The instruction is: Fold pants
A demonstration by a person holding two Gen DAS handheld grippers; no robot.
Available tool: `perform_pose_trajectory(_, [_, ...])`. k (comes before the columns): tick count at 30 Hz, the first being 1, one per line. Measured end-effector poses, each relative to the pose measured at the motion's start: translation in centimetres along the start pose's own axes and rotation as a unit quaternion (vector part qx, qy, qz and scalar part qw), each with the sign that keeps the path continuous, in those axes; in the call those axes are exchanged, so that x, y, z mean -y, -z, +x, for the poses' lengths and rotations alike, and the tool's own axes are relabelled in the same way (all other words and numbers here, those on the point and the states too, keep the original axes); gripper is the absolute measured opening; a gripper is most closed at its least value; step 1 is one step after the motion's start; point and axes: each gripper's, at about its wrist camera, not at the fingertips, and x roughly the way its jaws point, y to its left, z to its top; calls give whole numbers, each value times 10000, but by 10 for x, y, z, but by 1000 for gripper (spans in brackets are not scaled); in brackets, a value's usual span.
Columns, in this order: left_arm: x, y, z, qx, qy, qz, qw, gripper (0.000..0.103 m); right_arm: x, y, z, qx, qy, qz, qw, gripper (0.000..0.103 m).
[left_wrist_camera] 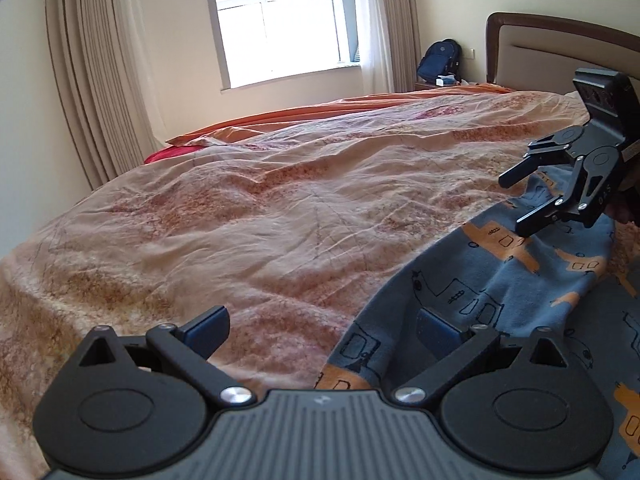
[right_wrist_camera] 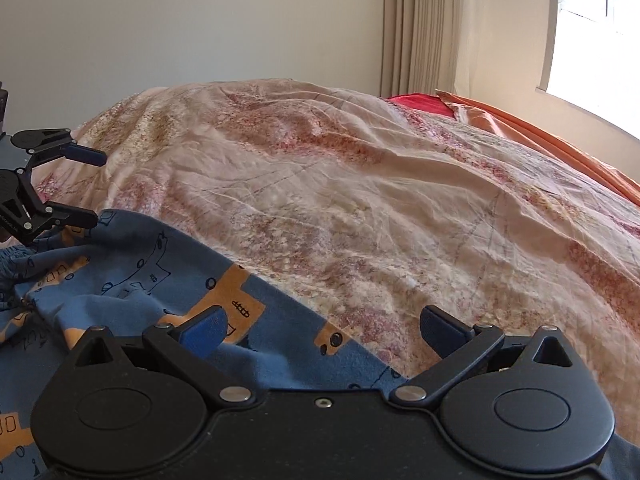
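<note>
Blue pants (left_wrist_camera: pixel 500 280) with orange vehicle prints lie on the bed at the lower right of the left wrist view, and at the lower left of the right wrist view (right_wrist_camera: pixel 140 280). My left gripper (left_wrist_camera: pixel 322 330) is open and empty, just above the pants' edge; it also shows in the right wrist view (right_wrist_camera: pixel 96 188), open. My right gripper (right_wrist_camera: pixel 322 330) is open and empty over the pants' edge; it shows in the left wrist view (left_wrist_camera: pixel 516 204), open above the pants.
A wrinkled pink-beige floral duvet (left_wrist_camera: pixel 260 208) covers the bed. An orange sheet (left_wrist_camera: pixel 320 110) and a red cloth (left_wrist_camera: pixel 172 154) lie at the far side. A headboard (left_wrist_camera: pixel 560 40), a blue backpack (left_wrist_camera: pixel 438 60), curtains (left_wrist_camera: pixel 100 80) and a window (left_wrist_camera: pixel 280 20) stand beyond.
</note>
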Motion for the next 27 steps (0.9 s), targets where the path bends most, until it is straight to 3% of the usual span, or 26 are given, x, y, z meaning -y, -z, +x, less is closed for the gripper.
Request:
perform_pose_trajectory(1, [0,-1,3,-62,129,-21,9999,95,1,0,4,-53,-156,27,9999,101])
perform_pose_trajectory(3, [-2,-3,8,-229,325,-79,9992,79,3,1,7,-129,-304,74,9994,93])
perform_pose_trajectory(6, [-6,-2,14,-474,473,-214,9975,56,1,0,7,-155,-181,-6,9997,87])
perform_pose_trajectory(10, [-15,-1,14,-629,535,-387,9958,51,12,-5,3,-44,-68,177,9998,77])
perform_pose_trajectory(14, [-27,0,17,-825,845,-657,9908,51,20,-5,4,-193,-205,260,9993,76])
perform_pose_trajectory(16, [-29,2,21,-959,860,-785,9886,35,20,-2,7,-341,-189,190,9991,76])
perform_pose_trajectory(17, [-28,2,23,-1012,835,-857,9876,17,20,0,8,-398,-179,206,9988,75])
perform_pose_trajectory(18, [-27,2,23,-1036,815,-923,9870,9,20,2,9,-424,-178,229,9987,74])
perform_pose_trajectory(19, [-25,2,21,-1018,811,-947,9870,7,20,3,9,-425,-165,244,9987,68])
perform_pose_trajectory(20, [-21,2,18,-955,753,-876,9887,2,19,3,9,-428,-156,243,9987,54])
perform_pose_trajectory(23, [-7,-3,4,-690,301,-699,9947,1,12,2,6,-479,-139,141,9987,22])
perform_pose_trajectory(25, [1,-9,-8,-526,51,-584,9969,1,4,2,3,-505,-75,-65,9987,8])
perform_pose_trajectory(27, [8,-14,-19,-391,-166,-372,9984,1,-5,0,1,-469,127,-274,9984,2])
